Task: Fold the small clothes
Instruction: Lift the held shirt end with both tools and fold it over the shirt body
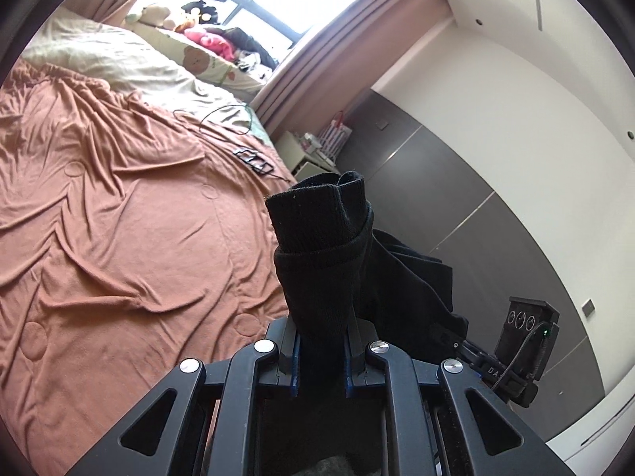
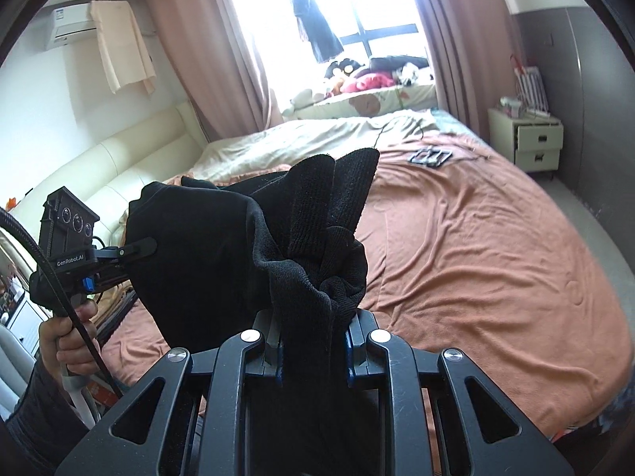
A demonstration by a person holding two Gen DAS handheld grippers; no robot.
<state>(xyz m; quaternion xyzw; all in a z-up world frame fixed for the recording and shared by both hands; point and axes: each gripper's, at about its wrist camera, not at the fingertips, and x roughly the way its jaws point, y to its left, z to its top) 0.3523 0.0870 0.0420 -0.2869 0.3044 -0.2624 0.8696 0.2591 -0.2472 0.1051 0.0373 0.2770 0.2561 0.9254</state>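
Above the orange bedspread (image 1: 119, 218), centre frame, my left gripper (image 1: 320, 351) and right gripper (image 2: 313, 353) each clench the black socks (image 1: 321, 246); probably cuffs, bunched, so one could slip out.

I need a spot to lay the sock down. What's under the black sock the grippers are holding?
Under the black sock lies the rumpled orange bedspread. The bed directly beneath is hidden by the sock and both grippers.
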